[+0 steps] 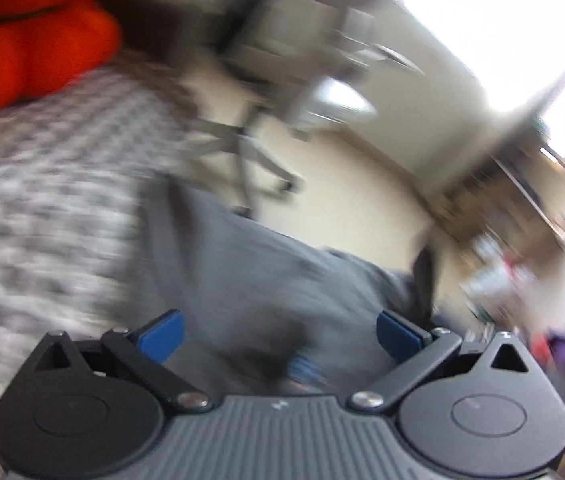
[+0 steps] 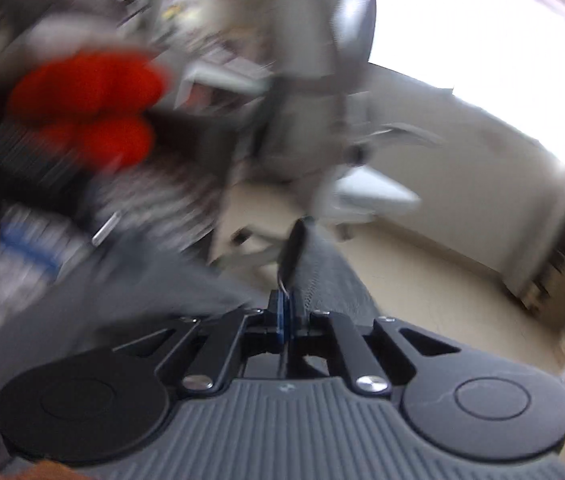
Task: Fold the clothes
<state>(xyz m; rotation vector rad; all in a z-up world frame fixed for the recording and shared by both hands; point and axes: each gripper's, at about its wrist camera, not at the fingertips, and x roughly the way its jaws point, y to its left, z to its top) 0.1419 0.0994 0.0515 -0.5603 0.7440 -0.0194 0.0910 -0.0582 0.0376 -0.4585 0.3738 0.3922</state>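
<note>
Two wrist views, both smeared by motion blur, show one plain grey garment of soft cloth (image 1: 266,280) spread over a bed cover with a small grey-and-white check pattern (image 1: 50,184). In the left view the garment lies just ahead of the left gripper (image 1: 280,334), its surface rumpled into broad, shallow folds, with a darker fold or edge standing up at its far right side. The garment's far edge reaches the edge of the bed, beyond which is pale floor. The left gripper's blue-padded fingers (image 1: 162,334) stand wide apart above the cloth, and nothing is between them; whether they touch the cloth cannot be told.

In the right view the right gripper (image 2: 284,312) has its blue pads pressed together, and a ridge of the grey garment (image 2: 322,272) rises from the pinch, pulled into a taut, narrow peak with a dark edge at its top. The rest of the cloth slopes away to the left.

A bright orange-red plush cushion (image 1: 30,48) lies at the far left of the bed. A grey office chair on a star base (image 1: 250,148) stands on the floor.
</note>
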